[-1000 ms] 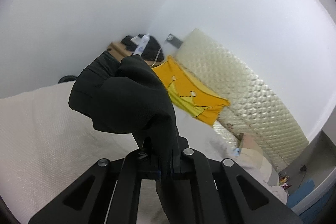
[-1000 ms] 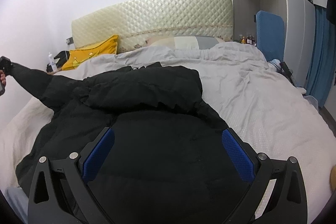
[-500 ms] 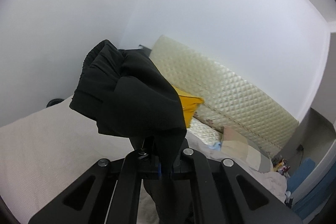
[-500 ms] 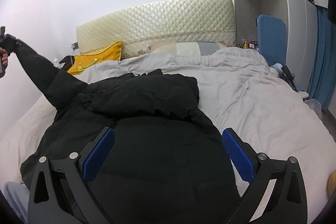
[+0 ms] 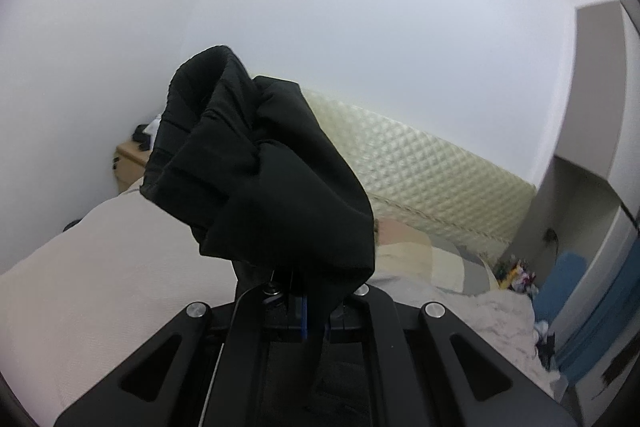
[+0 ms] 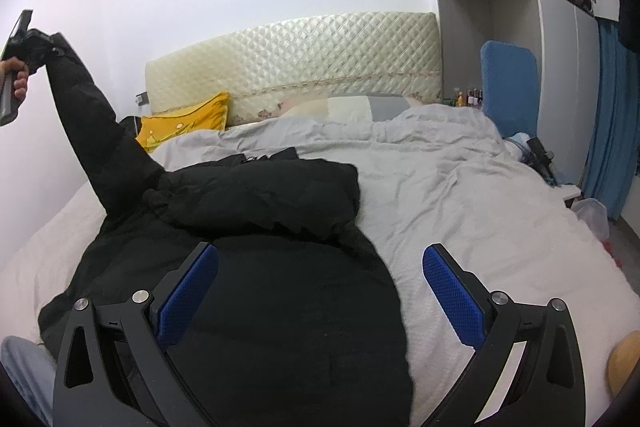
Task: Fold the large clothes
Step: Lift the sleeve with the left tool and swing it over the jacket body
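Note:
A large black padded jacket point(image 6: 256, 267) lies spread on the bed point(image 6: 460, 203), its collar toward the headboard. My left gripper point(image 5: 310, 301) is shut on the cuff of the jacket's left sleeve point(image 5: 260, 183), and the bunched cuff fills the middle of the left wrist view. In the right wrist view the left gripper point(image 6: 30, 41) holds that sleeve point(image 6: 100, 131) stretched high above the bed's left side. My right gripper point(image 6: 320, 267) is open and empty, hovering over the jacket's lower body with its blue pads point(image 6: 188, 291) wide apart.
A quilted cream headboard point(image 6: 296, 63) stands at the back, with a yellow pillow point(image 6: 184, 123) and pale pillows point(image 6: 352, 107) below it. A wooden nightstand point(image 5: 130, 163) is at the bed's left. A blue chair point(image 6: 508, 83), wardrobe and blue curtain point(image 6: 612, 115) are on the right.
My left gripper has lifted the sleeve cuff higher and swung its view rightward toward the headboard. The sleeve now stands steeply up. The right gripper has stayed open over the jacket.

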`<action>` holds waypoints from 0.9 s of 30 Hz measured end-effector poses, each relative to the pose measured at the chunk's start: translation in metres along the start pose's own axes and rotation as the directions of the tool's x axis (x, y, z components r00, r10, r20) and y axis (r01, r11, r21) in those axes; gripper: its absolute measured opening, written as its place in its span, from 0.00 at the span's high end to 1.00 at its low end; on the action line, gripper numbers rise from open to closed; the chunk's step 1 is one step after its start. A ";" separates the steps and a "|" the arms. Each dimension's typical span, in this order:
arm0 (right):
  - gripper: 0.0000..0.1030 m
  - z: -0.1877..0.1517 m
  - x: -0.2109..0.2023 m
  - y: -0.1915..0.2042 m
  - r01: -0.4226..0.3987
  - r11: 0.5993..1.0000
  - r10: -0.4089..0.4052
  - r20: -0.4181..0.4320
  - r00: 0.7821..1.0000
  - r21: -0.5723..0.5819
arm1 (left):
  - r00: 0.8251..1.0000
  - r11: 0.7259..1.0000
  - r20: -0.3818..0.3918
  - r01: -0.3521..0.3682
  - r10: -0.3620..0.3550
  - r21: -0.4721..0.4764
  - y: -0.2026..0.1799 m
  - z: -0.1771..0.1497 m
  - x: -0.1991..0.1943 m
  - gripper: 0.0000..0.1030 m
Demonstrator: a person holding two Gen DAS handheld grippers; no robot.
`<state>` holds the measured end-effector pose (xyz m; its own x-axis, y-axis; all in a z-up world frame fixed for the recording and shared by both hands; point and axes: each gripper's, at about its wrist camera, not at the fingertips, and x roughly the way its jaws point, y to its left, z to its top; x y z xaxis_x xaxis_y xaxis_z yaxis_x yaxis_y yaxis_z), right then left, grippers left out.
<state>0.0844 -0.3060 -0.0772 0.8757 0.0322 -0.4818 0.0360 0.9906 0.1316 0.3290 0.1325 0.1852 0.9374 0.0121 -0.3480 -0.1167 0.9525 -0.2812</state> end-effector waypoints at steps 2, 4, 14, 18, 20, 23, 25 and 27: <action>0.00 0.000 -0.002 -0.005 -0.005 1.000 0.005 0.003 1.000 0.005 | 1.000 1.000 -0.006 0.019 -0.019 0.017 -0.017 -0.007 -0.001 0.97; 0.00 0.001 -0.003 -0.010 -0.007 1.000 0.007 0.006 1.000 0.007 | 0.999 0.998 -0.016 0.050 -0.049 0.031 -0.044 -0.017 -0.002 0.97; 0.00 0.003 -0.006 -0.021 -0.017 1.000 0.017 0.012 1.000 -0.001 | 0.984 0.981 -0.100 0.160 -0.150 0.110 -0.155 -0.087 0.044 0.97; 0.00 0.003 -0.007 -0.025 -0.019 1.000 0.019 0.017 1.000 0.009 | 0.969 0.966 -0.161 0.213 -0.189 0.145 -0.208 -0.131 0.077 0.97; 0.00 0.003 -0.008 -0.028 -0.021 1.000 0.021 0.021 1.000 0.018 | 0.959 0.957 -0.196 0.238 -0.205 0.168 -0.228 -0.154 0.094 0.97; 0.00 0.004 -0.006 -0.033 -0.022 0.999 0.021 0.022 1.000 0.029 | 0.942 0.948 -0.246 0.271 -0.226 0.167 -0.261 -0.193 0.112 0.97; 0.00 0.005 -0.004 -0.037 -0.022 0.999 0.022 0.020 1.000 0.037 | 0.923 0.944 -0.291 0.299 -0.250 0.137 -0.277 -0.219 0.129 0.97; 0.00 0.005 0.000 -0.041 -0.025 0.998 0.024 0.017 1.000 0.049 | 0.915 0.938 -0.314 0.313 -0.255 0.151 -0.290 -0.239 0.140 0.97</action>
<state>0.0851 -0.3469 -0.0779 0.8843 0.0539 -0.4638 0.0375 0.9819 0.1856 0.4156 -0.2150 0.0043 0.7843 -0.3270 -0.5272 0.2333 0.9429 -0.2377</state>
